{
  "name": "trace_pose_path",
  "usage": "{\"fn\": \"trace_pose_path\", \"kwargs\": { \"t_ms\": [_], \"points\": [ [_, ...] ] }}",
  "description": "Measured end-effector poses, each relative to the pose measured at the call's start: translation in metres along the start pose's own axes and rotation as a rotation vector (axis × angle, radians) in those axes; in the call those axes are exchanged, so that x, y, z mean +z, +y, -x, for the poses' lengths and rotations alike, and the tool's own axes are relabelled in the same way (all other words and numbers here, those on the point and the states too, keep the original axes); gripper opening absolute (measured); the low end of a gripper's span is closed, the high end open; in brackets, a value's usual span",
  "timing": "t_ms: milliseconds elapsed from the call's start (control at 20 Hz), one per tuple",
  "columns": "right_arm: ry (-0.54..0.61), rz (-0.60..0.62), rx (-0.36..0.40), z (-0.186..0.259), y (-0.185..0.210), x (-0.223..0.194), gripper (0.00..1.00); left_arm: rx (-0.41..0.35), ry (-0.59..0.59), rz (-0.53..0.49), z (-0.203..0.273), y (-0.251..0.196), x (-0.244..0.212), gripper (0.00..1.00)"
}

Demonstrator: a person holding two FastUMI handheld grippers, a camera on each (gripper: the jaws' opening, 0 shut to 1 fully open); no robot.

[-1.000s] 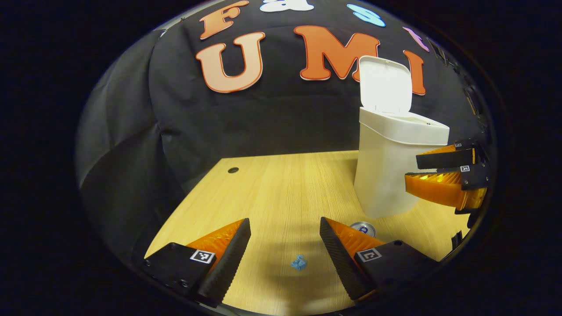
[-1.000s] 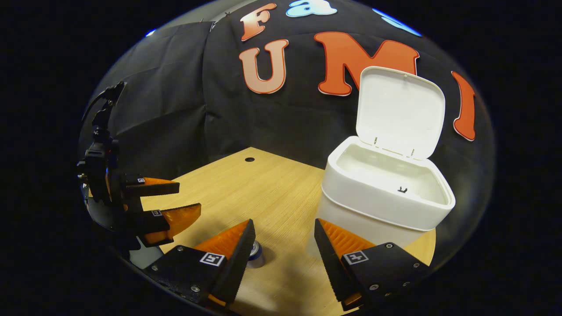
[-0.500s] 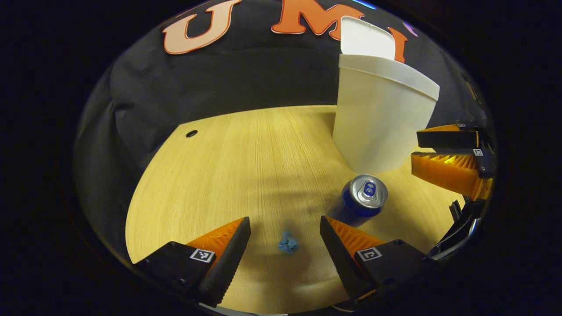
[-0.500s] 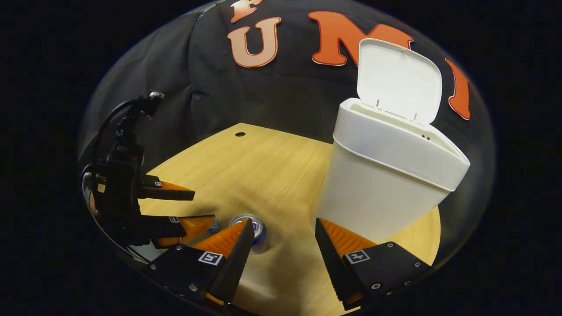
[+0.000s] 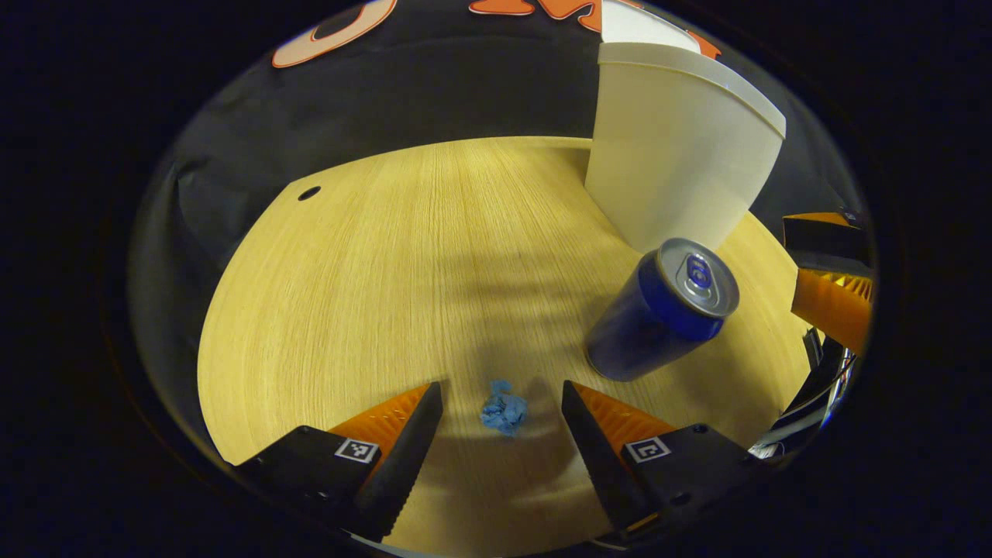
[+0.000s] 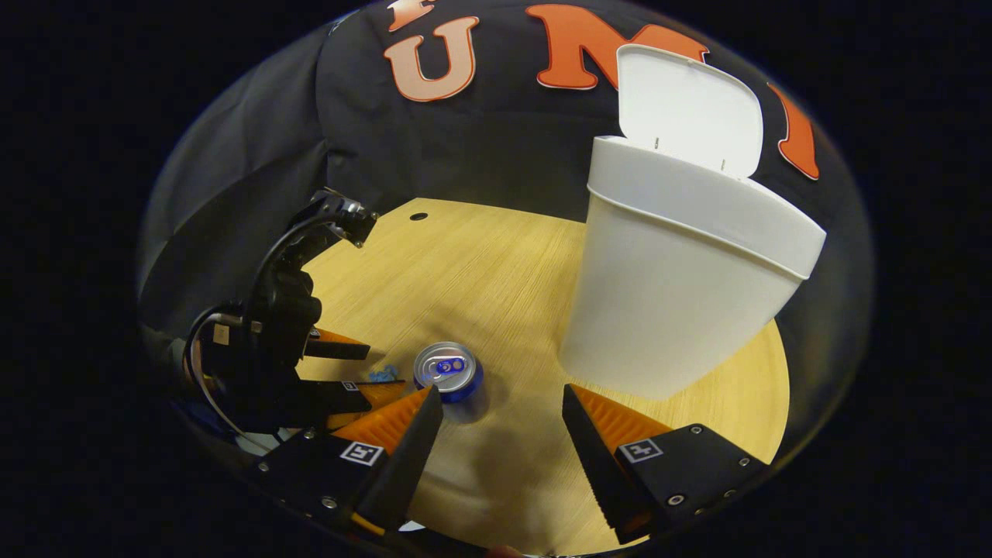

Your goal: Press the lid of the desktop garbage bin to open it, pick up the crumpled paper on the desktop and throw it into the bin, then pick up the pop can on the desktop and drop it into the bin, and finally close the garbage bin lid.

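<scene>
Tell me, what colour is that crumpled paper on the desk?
Blue: the crumpled paper shows best in the left gripper view.

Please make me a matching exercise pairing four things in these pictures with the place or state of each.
Things:
1. bin lid
2. crumpled paper
3. pop can
4. right tongs

States:
a. standing upright on the desk beside the bin
b. open and empty, above the desk
c. raised, standing open
d. lying on the desk between the open left tongs

Pairs: 1-c, 2-d, 3-a, 4-b
</scene>
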State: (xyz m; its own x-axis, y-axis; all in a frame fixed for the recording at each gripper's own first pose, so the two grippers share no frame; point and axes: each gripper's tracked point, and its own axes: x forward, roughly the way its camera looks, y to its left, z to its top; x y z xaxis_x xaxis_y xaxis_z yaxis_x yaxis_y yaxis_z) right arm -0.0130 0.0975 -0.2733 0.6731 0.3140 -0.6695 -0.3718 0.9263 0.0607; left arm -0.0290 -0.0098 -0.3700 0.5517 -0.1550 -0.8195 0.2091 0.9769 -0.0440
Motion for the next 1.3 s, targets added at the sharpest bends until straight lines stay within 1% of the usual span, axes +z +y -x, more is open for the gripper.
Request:
{"fn": "trace_pose_path", "kwargs": {
  "t_ms": [50,100,150,200,250,300,350,400,550,700,850,1000,1050,1150,1200,1250,1300],
  "points": [
    [0.004,-0.003,0.005,-0.002,0.002,-0.002,0.95,-0.010,0.015,0.003,0.000,-0.001,-0.005,0.98],
    [0.009,-0.005,0.008,-0.004,0.005,-0.004,0.95,-0.018,0.028,0.001,0.000,-0.001,-0.009,0.89],
    [0.016,-0.005,0.017,-0.007,0.008,-0.006,0.95,-0.020,0.036,-0.001,-0.001,0.000,-0.012,0.88],
    [0.021,-0.002,0.025,-0.009,0.012,-0.008,0.95,-0.016,0.048,-0.013,-0.002,0.003,-0.016,0.74],
    [0.027,0.005,0.027,-0.011,0.015,-0.009,0.94,-0.006,0.049,-0.027,-0.001,0.007,-0.016,0.73],
    [0.032,0.013,0.028,-0.012,0.015,-0.010,0.95,-0.005,0.039,-0.053,-0.005,0.009,-0.015,0.57],
    [0.036,0.018,0.031,-0.015,0.017,-0.011,0.95,-0.008,0.043,-0.059,-0.009,0.009,-0.019,0.54],
    [0.040,0.021,0.033,-0.018,0.020,-0.013,0.94,-0.026,0.041,-0.060,-0.011,0.003,-0.017,0.34],
    [0.052,0.043,0.034,-0.030,0.021,-0.020,0.95,-0.032,0.029,-0.053,-0.003,0.008,-0.006,0.17],
    [0.072,0.073,0.033,-0.041,0.020,-0.024,0.95,-0.030,0.004,-0.043,0.004,0.014,0.005,0.17],
    [0.097,0.080,0.049,-0.049,0.026,-0.032,0.95,-0.032,-0.024,-0.031,0.018,0.021,0.025,0.17],
    [0.101,0.090,0.066,-0.057,0.033,-0.033,0.95,-0.025,-0.070,-0.031,0.040,0.027,0.057,0.17],
    [0.102,0.095,0.070,-0.061,0.034,-0.032,0.95,-0.022,-0.088,-0.027,0.057,0.026,0.062,0.17],
    [0.107,0.107,0.072,-0.068,0.034,-0.032,0.95,-0.022,-0.121,-0.017,0.076,0.034,0.085,0.17],
    [0.108,0.115,0.075,-0.072,0.035,-0.031,0.95,-0.023,-0.134,-0.015,0.076,0.032,0.086,0.22],
    [0.109,0.121,0.077,-0.077,0.037,-0.033,0.95,-0.027,-0.145,-0.018,0.085,0.032,0.091,0.22],
    [0.111,0.123,0.081,-0.081,0.038,-0.032,0.95,-0.029,-0.158,-0.024,0.090,0.030,0.094,0.17]
  ]
}}
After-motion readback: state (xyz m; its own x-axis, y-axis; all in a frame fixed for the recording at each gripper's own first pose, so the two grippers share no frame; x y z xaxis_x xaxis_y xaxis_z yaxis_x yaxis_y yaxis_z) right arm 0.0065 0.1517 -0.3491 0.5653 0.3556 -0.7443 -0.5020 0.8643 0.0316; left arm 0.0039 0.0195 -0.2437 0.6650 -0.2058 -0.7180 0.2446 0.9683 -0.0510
